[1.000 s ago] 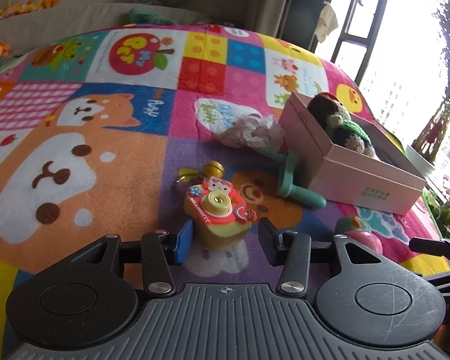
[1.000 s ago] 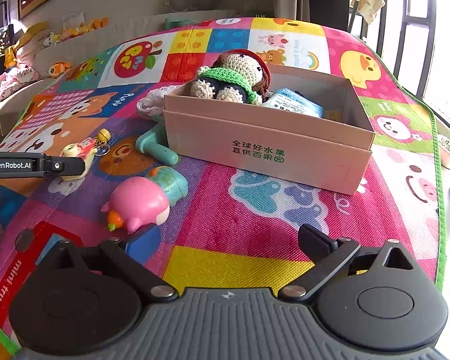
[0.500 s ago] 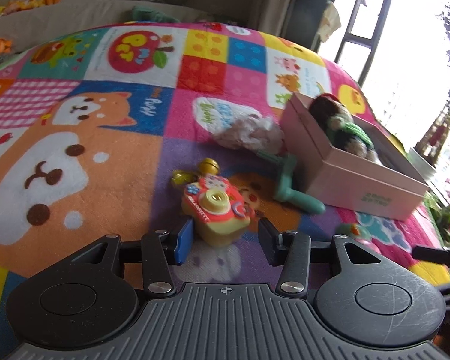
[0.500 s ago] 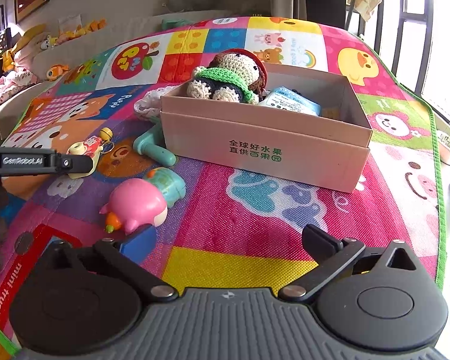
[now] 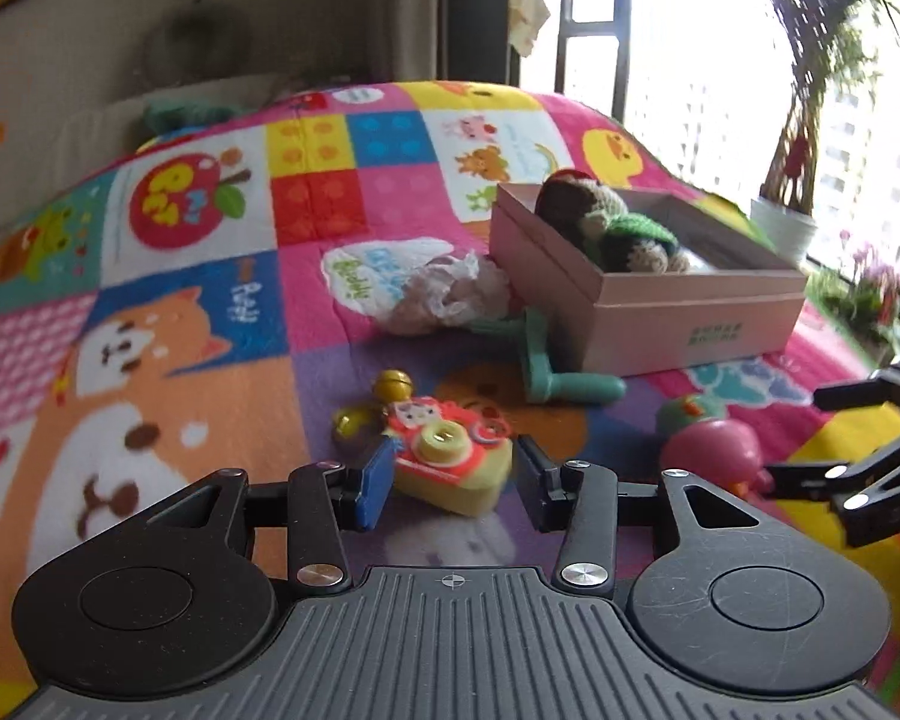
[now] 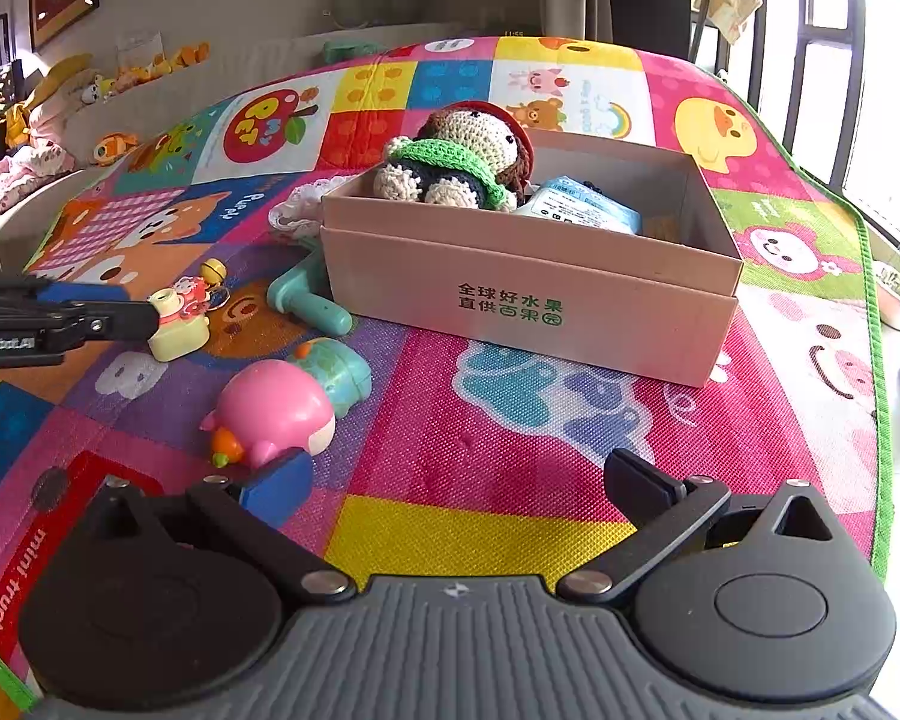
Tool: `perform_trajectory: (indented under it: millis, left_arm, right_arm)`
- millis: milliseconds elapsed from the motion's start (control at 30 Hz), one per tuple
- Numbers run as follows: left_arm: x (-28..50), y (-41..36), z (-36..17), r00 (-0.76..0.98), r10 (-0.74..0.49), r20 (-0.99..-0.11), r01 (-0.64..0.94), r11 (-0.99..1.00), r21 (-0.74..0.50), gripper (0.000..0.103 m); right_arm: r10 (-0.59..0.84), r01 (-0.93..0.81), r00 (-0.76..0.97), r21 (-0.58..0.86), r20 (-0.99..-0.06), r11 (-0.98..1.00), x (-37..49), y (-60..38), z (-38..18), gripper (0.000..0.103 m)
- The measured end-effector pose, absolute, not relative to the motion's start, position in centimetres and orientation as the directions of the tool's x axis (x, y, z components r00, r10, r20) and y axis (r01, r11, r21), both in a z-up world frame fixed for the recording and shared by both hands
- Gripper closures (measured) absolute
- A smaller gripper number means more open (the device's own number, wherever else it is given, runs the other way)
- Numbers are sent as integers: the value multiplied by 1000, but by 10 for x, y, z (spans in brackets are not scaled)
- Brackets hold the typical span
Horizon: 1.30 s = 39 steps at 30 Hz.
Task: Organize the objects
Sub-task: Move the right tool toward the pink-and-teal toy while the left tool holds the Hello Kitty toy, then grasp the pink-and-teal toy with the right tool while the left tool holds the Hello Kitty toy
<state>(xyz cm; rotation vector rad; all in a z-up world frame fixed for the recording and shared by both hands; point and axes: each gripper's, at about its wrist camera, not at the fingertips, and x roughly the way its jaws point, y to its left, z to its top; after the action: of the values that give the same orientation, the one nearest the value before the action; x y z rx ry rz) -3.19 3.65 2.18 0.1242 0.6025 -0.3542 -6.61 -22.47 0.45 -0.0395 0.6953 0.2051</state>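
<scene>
Jaws of the left gripper [image 5: 450, 483] are closing around the toy camera [image 5: 450, 465] near the pink box [image 5: 678, 312]; the right gripper [image 6: 456, 480] is gaping wide, empty.

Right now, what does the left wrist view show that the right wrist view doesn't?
Only the left wrist view shows the left gripper head-on, fingers closing around the toy camera, plus a leafy plant by the window. Only the right wrist view shows the blue packet inside the box, the plush toys along the wall, and the right gripper wide open, holding nothing. Both show the pink box, crocheted doll, pink toy and teal handle.
</scene>
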Motion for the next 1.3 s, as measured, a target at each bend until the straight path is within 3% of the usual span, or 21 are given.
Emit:
perform_trajectory:
  millis: [133, 433, 833, 1067, 1200, 1300]
  left_arm:
    - [-12, 43, 21, 750, -283, -598, 381, 924, 41, 51]
    - [21, 46, 16, 605, -468, -645, 499, 853, -151, 53]
    - [-14, 27, 9, 462, -622, -633, 609, 741, -283, 54]
    - [-43, 16, 16, 510, -565, -649, 610, 769, -190, 54]
    - [-55, 5, 15, 513, -534, -672, 618, 773, -142, 41]
    - [-65, -3, 8, 519, -511, -685, 653, 754, -67, 40]
  right_arm:
    - [178, -201, 747, 38, -640, 979, -65, -225, 4, 0]
    - [188, -208, 737, 47, -650, 977, -64, -227, 3, 0]
    - [197, -213, 730, 56, -655, 975, -64, -228, 3, 0]
    - [184, -200, 729, 53, -659, 978, -63, -229, 2, 0]
    - [184, -199, 730, 53, -658, 979, -62, -230, 2, 0]
    - [184, -193, 731, 59, -657, 979, -62, -231, 3, 0]
